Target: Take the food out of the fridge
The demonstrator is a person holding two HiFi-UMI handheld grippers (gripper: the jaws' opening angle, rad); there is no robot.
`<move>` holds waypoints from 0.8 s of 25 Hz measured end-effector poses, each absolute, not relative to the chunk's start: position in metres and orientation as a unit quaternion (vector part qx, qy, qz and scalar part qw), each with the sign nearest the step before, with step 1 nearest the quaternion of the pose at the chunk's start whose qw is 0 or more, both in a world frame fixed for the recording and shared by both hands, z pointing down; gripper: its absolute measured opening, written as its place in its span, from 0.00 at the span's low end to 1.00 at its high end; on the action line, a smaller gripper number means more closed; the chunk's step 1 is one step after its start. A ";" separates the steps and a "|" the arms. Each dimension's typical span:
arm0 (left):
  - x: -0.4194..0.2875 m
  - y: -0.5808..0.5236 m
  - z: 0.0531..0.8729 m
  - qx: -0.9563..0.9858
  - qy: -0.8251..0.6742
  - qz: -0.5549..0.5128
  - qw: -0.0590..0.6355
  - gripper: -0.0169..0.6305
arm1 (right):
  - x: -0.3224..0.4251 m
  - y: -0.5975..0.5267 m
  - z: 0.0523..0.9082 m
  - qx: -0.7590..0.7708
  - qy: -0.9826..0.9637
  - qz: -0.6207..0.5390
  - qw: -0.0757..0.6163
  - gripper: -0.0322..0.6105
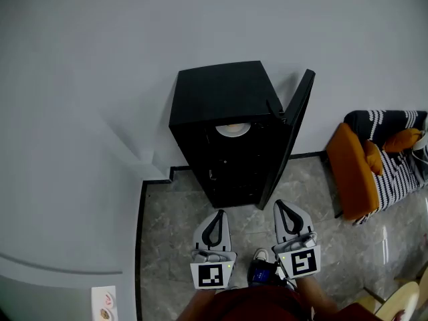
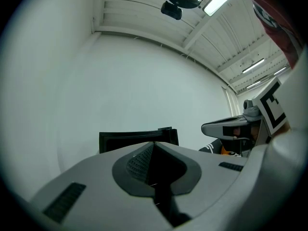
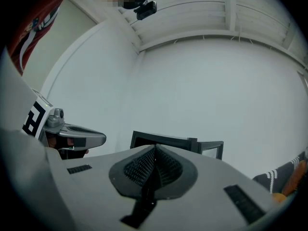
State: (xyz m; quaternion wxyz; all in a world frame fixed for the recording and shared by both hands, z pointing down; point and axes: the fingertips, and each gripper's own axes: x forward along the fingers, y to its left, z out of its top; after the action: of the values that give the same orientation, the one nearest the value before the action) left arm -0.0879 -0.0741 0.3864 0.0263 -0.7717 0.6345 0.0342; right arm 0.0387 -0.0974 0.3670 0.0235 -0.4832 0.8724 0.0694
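A black mini fridge (image 1: 224,99) stands against the white wall, its door (image 1: 292,134) swung open to the right. Inside, on the upper shelf, sits a pale dish of food (image 1: 233,129). My left gripper (image 1: 219,213) and right gripper (image 1: 279,204) hover side by side over the floor just in front of the fridge, both shut with nothing between the fingers. The left gripper view shows the left gripper (image 2: 154,145) with tips together, level with the fridge (image 2: 129,138) ahead. The right gripper (image 3: 155,148) likewise points at the fridge (image 3: 161,140) and its door (image 3: 213,148).
An orange chair (image 1: 358,172) draped with a striped cloth (image 1: 394,159) stands right of the fridge. A round wooden edge (image 1: 401,306) shows at the bottom right. A white card with pictures (image 1: 103,303) lies at the bottom left. The floor (image 1: 167,246) is grey marble.
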 end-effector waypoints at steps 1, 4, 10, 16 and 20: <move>-0.086 -0.084 0.387 -0.771 0.636 0.032 0.024 0.05 | 0.041 -0.107 0.367 -0.481 0.874 0.068 0.024 0.08; -0.079 -0.112 0.388 -0.767 0.641 0.029 0.020 0.05 | 0.048 -0.134 0.366 -0.474 0.877 0.068 0.026 0.08; -0.062 -0.157 0.391 -0.760 0.650 0.023 0.021 0.05 | 0.063 -0.180 0.369 -0.463 0.884 0.063 0.026 0.08; -0.058 -0.175 0.409 -0.757 0.653 -0.027 0.019 0.05 | 0.069 -0.200 0.374 -0.450 0.891 0.060 0.020 0.08; -0.060 -0.186 0.411 -0.760 0.649 -0.030 0.022 0.05 | 0.070 -0.211 0.376 -0.454 0.889 0.056 0.019 0.08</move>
State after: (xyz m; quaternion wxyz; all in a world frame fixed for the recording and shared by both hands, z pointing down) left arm -0.0597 -0.1857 0.4108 0.0217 -0.7595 0.6494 -0.0297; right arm 0.0698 -0.2112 0.3761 0.0186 -0.4537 0.8892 0.0560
